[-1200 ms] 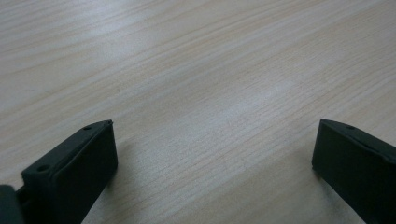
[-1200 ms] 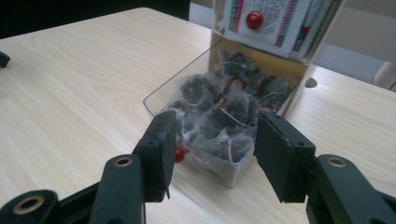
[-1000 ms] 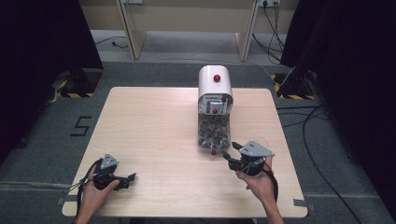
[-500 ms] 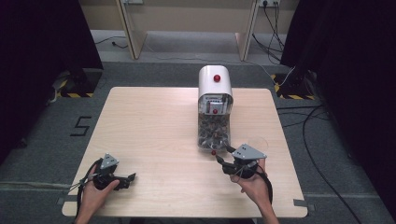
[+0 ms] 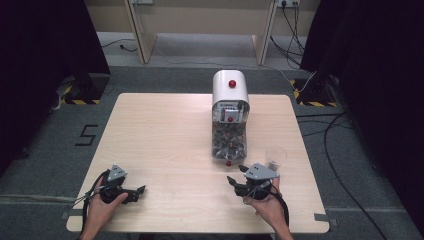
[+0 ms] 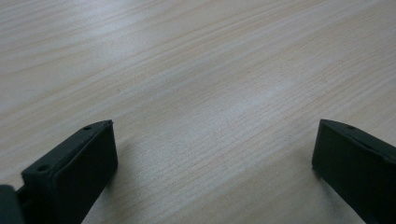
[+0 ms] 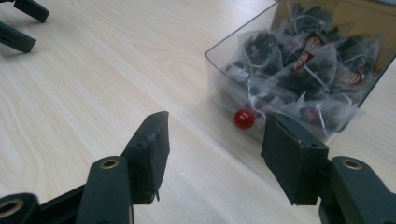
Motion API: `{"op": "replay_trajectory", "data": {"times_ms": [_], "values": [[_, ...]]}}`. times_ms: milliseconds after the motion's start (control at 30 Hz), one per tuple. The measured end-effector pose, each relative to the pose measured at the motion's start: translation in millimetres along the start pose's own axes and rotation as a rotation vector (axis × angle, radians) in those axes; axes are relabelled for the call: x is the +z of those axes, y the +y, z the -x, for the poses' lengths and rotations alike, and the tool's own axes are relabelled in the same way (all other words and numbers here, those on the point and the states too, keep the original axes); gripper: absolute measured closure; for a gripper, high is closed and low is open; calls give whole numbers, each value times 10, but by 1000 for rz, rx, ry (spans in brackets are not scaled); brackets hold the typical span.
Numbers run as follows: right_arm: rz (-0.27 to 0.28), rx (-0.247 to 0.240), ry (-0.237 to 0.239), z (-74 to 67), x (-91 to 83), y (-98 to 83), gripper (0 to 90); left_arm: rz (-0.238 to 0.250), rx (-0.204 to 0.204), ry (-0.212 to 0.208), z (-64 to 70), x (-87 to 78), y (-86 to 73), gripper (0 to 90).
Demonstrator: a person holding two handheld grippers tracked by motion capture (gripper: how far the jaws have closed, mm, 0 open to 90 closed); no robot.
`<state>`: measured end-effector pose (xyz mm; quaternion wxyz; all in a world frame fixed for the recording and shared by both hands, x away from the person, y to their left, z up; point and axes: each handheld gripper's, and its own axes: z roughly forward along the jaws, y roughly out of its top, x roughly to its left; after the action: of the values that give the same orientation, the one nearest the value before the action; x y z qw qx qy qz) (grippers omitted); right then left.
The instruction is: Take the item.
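Observation:
A tea-bag dispenser (image 5: 230,117) stands at the middle back of the table, with a white domed top, a red button, and a clear drawer (image 7: 299,70) full of tea bags pulled out toward me. The drawer has a small red knob (image 7: 244,118) on its front. My right gripper (image 5: 236,174) is open just in front of the drawer, and in the right gripper view (image 7: 215,126) the knob lies between its jaws, a little way off. My left gripper (image 5: 140,193) rests open at the near left, with bare wood between its jaws in the left gripper view (image 6: 212,135).
A small clear plastic cup (image 5: 276,156) stands right of the drawer, close to my right hand. The wooden table (image 5: 165,130) sits on grey carpet, with cables and dark curtains around it. The left gripper's jaws (image 7: 21,23) appear far off in the right gripper view.
My right gripper has drawn back toward the near edge and slightly left, uncovering the plastic cup. The left gripper has stayed still.

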<state>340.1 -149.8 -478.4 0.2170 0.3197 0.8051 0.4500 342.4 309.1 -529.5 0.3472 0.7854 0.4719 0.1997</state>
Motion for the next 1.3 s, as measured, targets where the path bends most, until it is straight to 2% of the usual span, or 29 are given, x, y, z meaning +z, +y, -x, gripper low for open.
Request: {"op": "replay_trajectory", "data": {"times_ms": [333,667,1300], "values": [[-19,23,-10,17,-51,-143,389,0,0,0,0,0,0,0],[15,47,-15,20,-103,-217,357,0,0,0,0,0,0,0],[-17,39,-30,-25,-232,-437,355,0,0,0,0,0,0,0]]}}
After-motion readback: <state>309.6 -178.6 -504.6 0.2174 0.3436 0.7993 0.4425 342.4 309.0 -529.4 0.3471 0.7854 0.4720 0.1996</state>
